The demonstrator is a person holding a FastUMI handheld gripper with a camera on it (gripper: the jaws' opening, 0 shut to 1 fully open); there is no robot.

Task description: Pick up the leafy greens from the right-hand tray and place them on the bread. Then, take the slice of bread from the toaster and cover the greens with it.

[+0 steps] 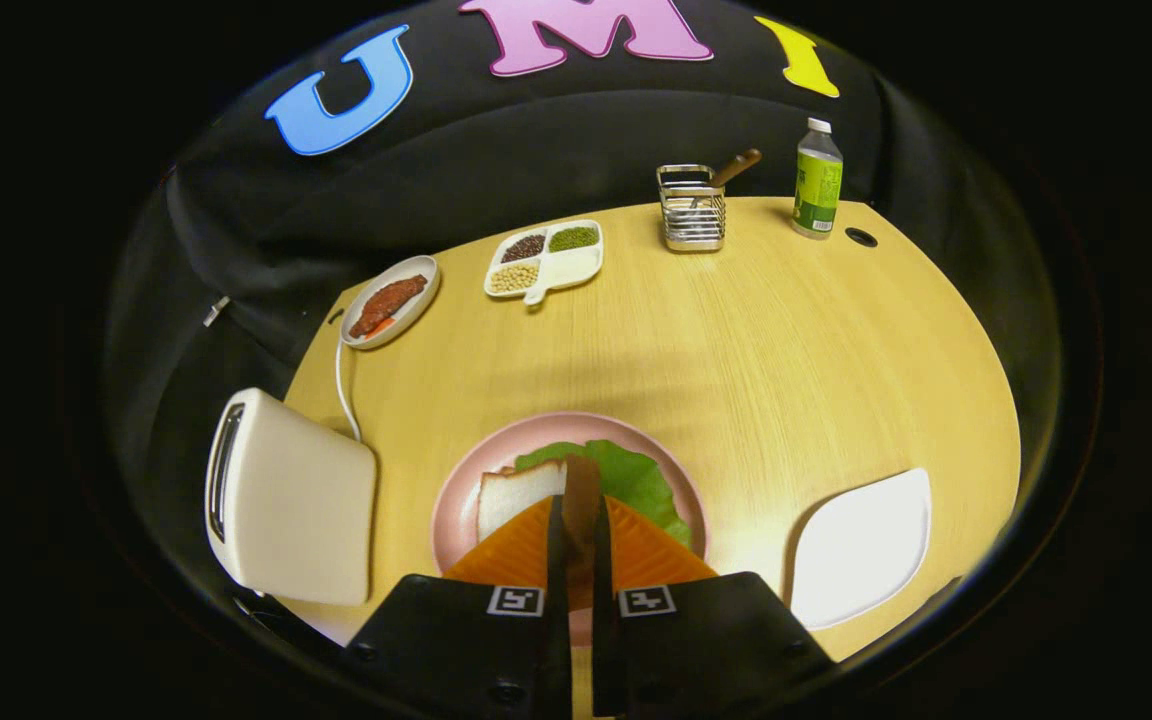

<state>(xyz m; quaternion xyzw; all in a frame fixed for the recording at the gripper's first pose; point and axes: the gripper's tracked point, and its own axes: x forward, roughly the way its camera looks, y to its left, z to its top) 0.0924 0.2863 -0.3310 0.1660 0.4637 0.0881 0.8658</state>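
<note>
A pink plate (457, 512) lies just ahead of my fingers, with a white bread slice (516, 492) on it. Leafy greens (641, 478) lie over the right part of that slice. My gripper (581, 508) hovers above the plate's near side, shut on a second slice of bread (581, 478). That slice is seen edge-on, its brown crust standing upright between the two fingers and poking beyond their tips. The white toaster (286, 500) stands left of the plate. The white right-hand tray (864, 548) lies bare to the right of the fingers.
At the far side of the wooden table (786, 370) are a small dish of meat (391, 302), a divided dish of beans (544, 258), a wire holder (692, 212) and a green bottle (817, 182). A white cord (340, 385) runs from the toaster toward the table's edge.
</note>
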